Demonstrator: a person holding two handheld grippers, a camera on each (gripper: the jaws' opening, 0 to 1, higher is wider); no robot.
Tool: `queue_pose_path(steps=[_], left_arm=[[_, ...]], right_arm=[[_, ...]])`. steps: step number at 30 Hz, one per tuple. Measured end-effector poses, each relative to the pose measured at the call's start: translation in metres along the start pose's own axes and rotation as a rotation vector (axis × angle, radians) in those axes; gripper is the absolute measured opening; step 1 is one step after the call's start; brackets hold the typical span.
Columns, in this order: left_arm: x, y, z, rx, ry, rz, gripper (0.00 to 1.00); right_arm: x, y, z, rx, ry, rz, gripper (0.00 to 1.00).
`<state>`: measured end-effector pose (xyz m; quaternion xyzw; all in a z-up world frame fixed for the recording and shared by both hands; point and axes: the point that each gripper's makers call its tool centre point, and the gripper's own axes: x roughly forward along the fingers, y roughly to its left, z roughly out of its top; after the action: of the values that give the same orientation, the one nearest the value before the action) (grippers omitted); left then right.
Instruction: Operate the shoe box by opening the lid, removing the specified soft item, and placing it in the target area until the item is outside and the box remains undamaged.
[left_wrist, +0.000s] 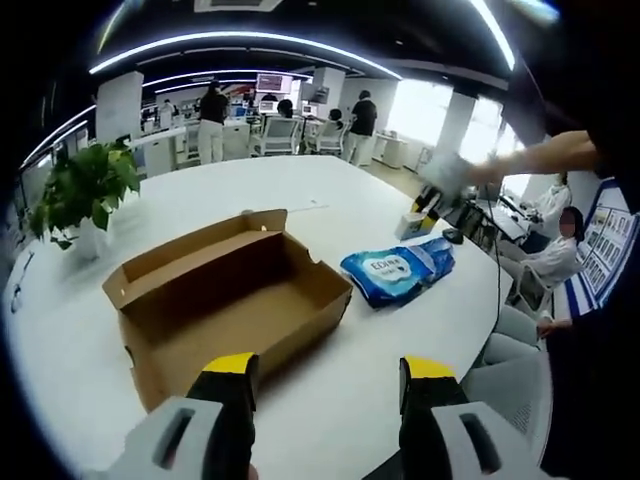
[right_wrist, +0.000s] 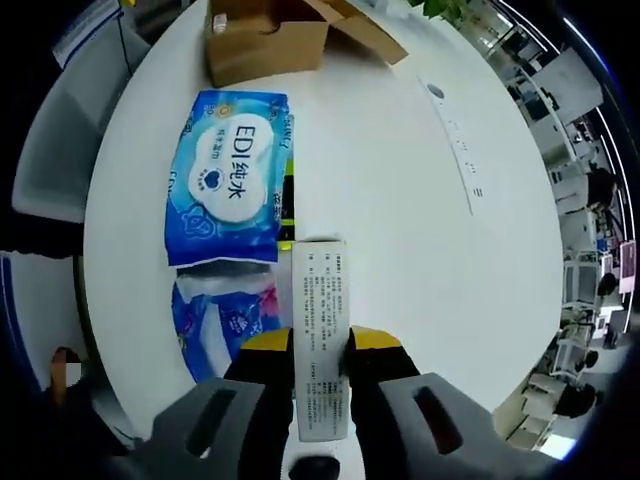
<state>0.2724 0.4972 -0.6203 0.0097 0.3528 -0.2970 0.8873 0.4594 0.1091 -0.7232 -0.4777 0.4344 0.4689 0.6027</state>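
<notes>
The open cardboard shoe box (left_wrist: 225, 300) lies on the round white table (left_wrist: 330, 200), its inside bare and its flaps spread. Right of it rests a blue soft tissue pack (left_wrist: 398, 270). My left gripper (left_wrist: 330, 385) hovers open at the box's near corner with nothing between its yellow-tipped jaws. In the right gripper view, my right gripper (right_wrist: 320, 345) is shut on a slim white printed carton (right_wrist: 320, 330), above the blue pack (right_wrist: 232, 175) and a second blue pack (right_wrist: 222, 318). The shoe box (right_wrist: 265, 38) sits beyond them.
A potted plant (left_wrist: 85, 190) stands at the table's left side. A person's arm (left_wrist: 540, 155) reaches in from the right over the table. A seated person (left_wrist: 555, 255) and chairs are off the right edge. People and desks fill the far room.
</notes>
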Motion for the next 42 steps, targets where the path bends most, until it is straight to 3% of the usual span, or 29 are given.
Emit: queue_pose_path(steps=[7,18,24,35,42], left_arm=[[-0.004,-0.006,-0.002,0.000,0.003,0.007,0.58],[-0.013,-0.004,-0.020,-0.033,0.027,0.033,0.58],[-0.013,-0.009,-0.025,-0.040,0.040,0.034,0.58],[-0.008,-0.014,-0.017,-0.032,0.032,0.025,0.58],[-0.010,-0.014,-0.021,-0.040,0.036,0.026,0.58]], right_arm=[[0.017,0.004,-0.002,-0.022,0.011,0.018,0.18],[0.041,0.013,-0.012,-0.044,0.039,0.062,0.18],[0.040,0.011,-0.010,-0.041,0.030,0.072,0.18],[0.038,0.014,-0.010,-0.054,0.029,0.081,0.18],[0.030,0.013,-0.011,-0.058,0.023,0.059,0.21]])
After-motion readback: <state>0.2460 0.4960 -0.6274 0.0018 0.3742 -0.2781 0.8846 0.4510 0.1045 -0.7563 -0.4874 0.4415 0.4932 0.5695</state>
